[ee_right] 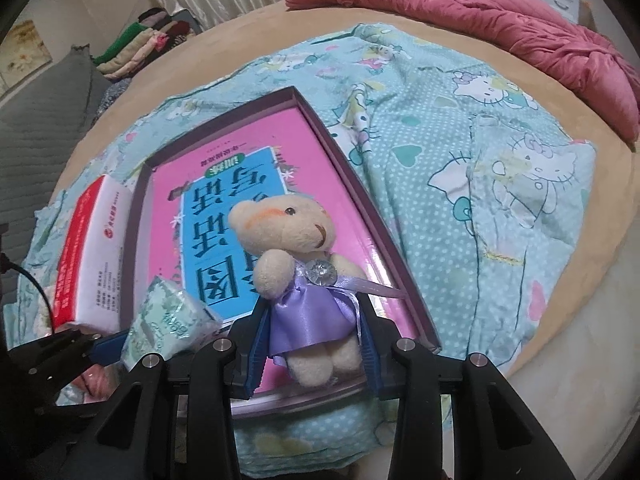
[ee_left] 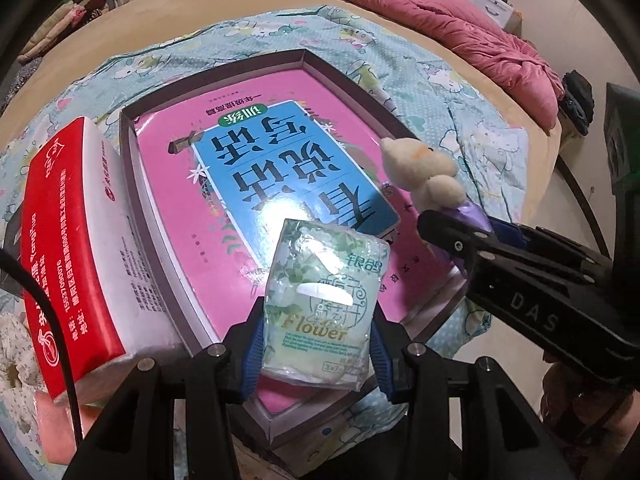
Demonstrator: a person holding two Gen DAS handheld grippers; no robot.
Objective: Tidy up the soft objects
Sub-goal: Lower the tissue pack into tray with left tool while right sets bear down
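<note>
**Tissue pack and teddy bear held over the shallow box**

Tissue pack (ee_left: 320,304), pale green with "Flower" printed on its clear wrap, sits between the blue pads (ee_left: 251,354) of the left gripper (ee_left: 316,344). The jaws stand partly open and press on both long sides of the pack, so the pack is gripped and hangs tilted over the near corner of the shallow box (ee_left: 132,184). In the right wrist view the same pack (ee_right: 172,320) shows at lower left, with the left gripper (ee_right: 132,340) coming in from that side.

The right gripper (ee_right: 312,344) has hold of a small teddy bear (ee_right: 296,264) in a purple satin dress. Its 2 blue pads (ee_right: 258,344) press on the skirt, at about the bear's waist; the head and 1 raised paw stand clear above the fingers and the legs hang below. From the left wrist view the bear (ee_left: 424,172) is seen from behind, over the right side of the box, with the right gripper (ee_left: 448,232) below it.

The box has dark purple walls and holds a pink book (ee_left: 240,152) with a blue title panel, lying flat and filling most of it. A red and white tissue pack (ee_left: 76,252) leans against the box's left wall from outside. Everything rests on a light blue cartoon-print cloth (ee_right: 460,184) spread over a tan bed (ee_right: 592,248). A pink quilt (ee_right: 500,12) lies bunched at the far edge.
</note>
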